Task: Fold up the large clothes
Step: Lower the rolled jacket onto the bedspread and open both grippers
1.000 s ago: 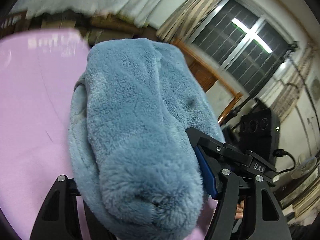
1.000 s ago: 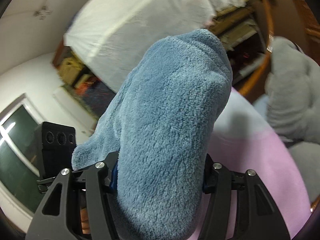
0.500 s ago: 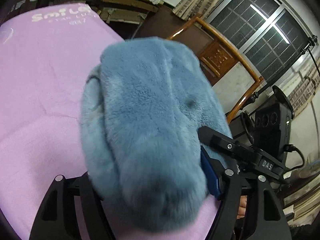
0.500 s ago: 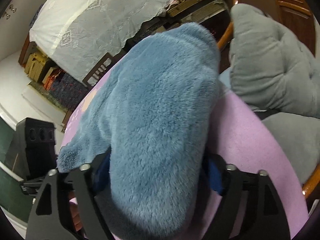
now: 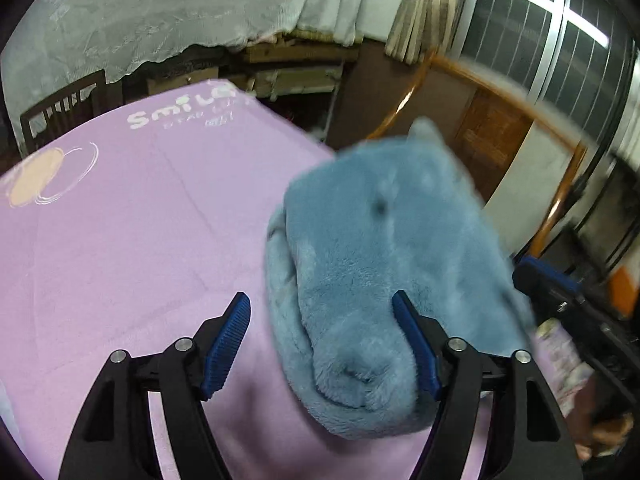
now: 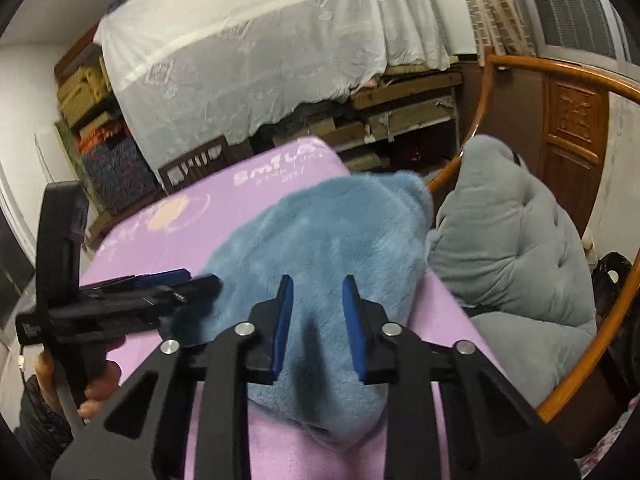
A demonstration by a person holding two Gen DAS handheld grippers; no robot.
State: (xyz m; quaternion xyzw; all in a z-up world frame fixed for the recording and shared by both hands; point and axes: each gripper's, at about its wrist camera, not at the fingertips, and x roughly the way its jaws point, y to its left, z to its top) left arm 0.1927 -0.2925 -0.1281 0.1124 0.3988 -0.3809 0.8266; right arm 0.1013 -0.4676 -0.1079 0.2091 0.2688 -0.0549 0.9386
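Observation:
A folded blue fleece garment [image 5: 376, 264] lies in a thick bundle on the pink sheet [image 5: 120, 240]; it also shows in the right wrist view [image 6: 320, 248]. My left gripper [image 5: 320, 320] is open, its right finger against the bundle's near edge, its left finger over bare sheet. My right gripper [image 6: 316, 304] is open with a narrow gap, fingers just above the near part of the bundle, gripping nothing. The left gripper also shows in the right wrist view [image 6: 172, 280], at the bundle's left side.
A grey padded cushion [image 6: 512, 248] lies to the right of the bundle against a curved wooden frame [image 6: 600, 320]. Shelves under a white lace cover [image 6: 260, 60] stand beyond the sheet's far edge. A window [image 5: 560, 32] is at the right.
Both grippers have let go of the blue garment and opened. The bundle, held up before, now rests on the pink sheet, and both grippers have pulled back slightly.

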